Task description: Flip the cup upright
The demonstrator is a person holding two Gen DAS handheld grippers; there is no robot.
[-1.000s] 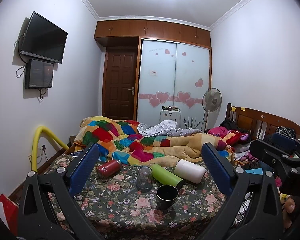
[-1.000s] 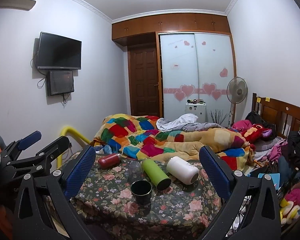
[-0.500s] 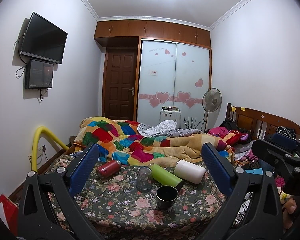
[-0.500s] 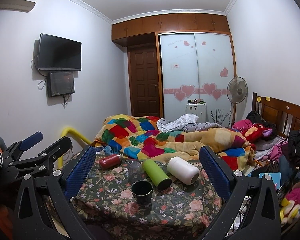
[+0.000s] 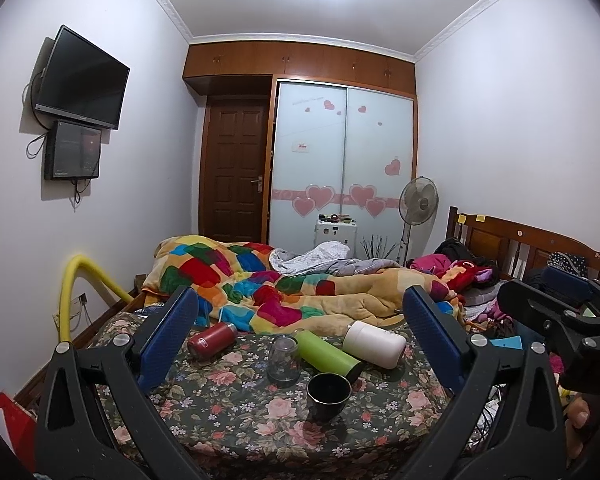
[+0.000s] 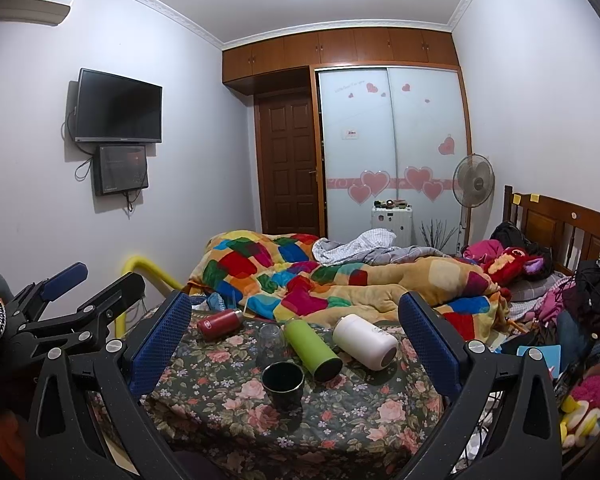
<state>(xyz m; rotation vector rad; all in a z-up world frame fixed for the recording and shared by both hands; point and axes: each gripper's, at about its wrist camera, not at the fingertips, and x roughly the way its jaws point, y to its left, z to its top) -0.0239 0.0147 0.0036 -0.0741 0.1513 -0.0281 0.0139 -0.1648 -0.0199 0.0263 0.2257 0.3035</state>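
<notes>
A clear glass cup [image 5: 283, 359] stands mouth down on the floral cloth [image 5: 228, 400]; it also shows in the right wrist view [image 6: 269, 343]. A dark cup [image 5: 328, 395] stands upright in front of it, seen too in the right wrist view [image 6: 283, 385]. A green bottle [image 5: 327, 354], a white bottle [image 5: 374, 344] and a red bottle [image 5: 212, 340] lie on their sides. My left gripper [image 5: 300, 344] is open and empty, held back from the cups. My right gripper [image 6: 296, 344] is open and empty too, also well short of them.
A colourful quilt [image 5: 260, 280] is heaped behind the bottles. A wooden headboard [image 5: 532, 244] and piled clothes are at the right. A yellow tube [image 5: 76, 284] curves at the left by the wall. The other gripper [image 6: 68, 308] shows at the left of the right wrist view.
Both views have shifted only slightly; the right gripper has drifted a little. The cups and bottles have not moved.
</notes>
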